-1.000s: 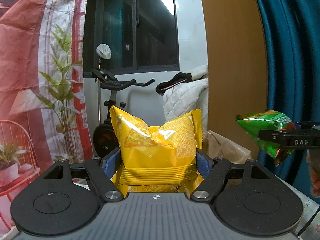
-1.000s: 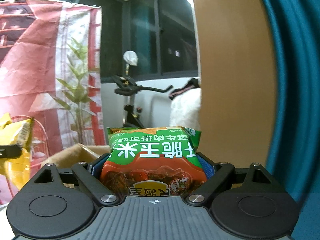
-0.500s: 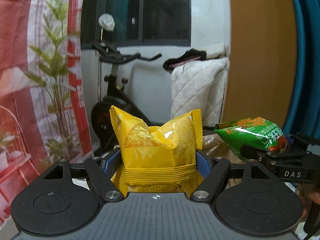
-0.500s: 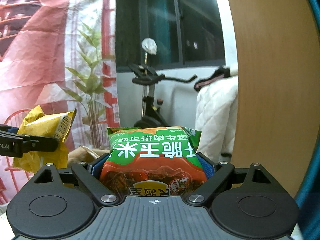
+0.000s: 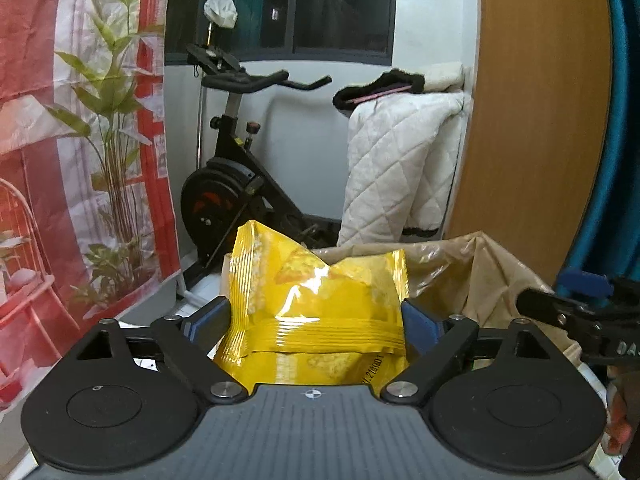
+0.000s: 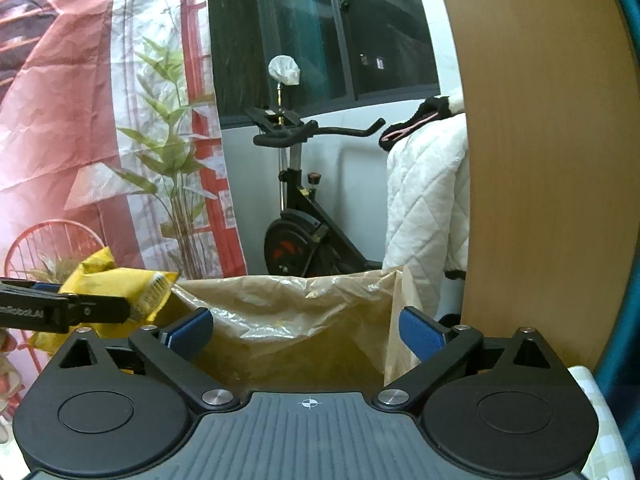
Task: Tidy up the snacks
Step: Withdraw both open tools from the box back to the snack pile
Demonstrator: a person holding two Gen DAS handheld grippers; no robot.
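Two grippers side by side over a brown paper bag lined with clear crinkly plastic, mouth open. Left gripper with jaws opening, yellow snack pack still sitting between the blue pads, pads looking slack against its sides rather than squeezing, pack puffed up and tilted a bit, lower edge hanging down toward the camera body. Same pack visible from the right wrist view too, poking out of the left gripper at the left edge, just beside the bag's near left corner and slightly above the rim. Right gripper also opening, jaws wide, nothing between its pads, just the bag's inside showing through the gap. Can't tell what's lying at the bottom of the bag, too murky under the plastic. Right gripper's tip also peeking into the left view on the right side, over the bag's far rim. Behind all that: exercise bike against a white wall, white quilted blanket draped next to it, red-and-white printed backdrop with a plant picture on the left, wooden panel and teal curtain on the right. Bit of a checked desk cover at the lower right corner.
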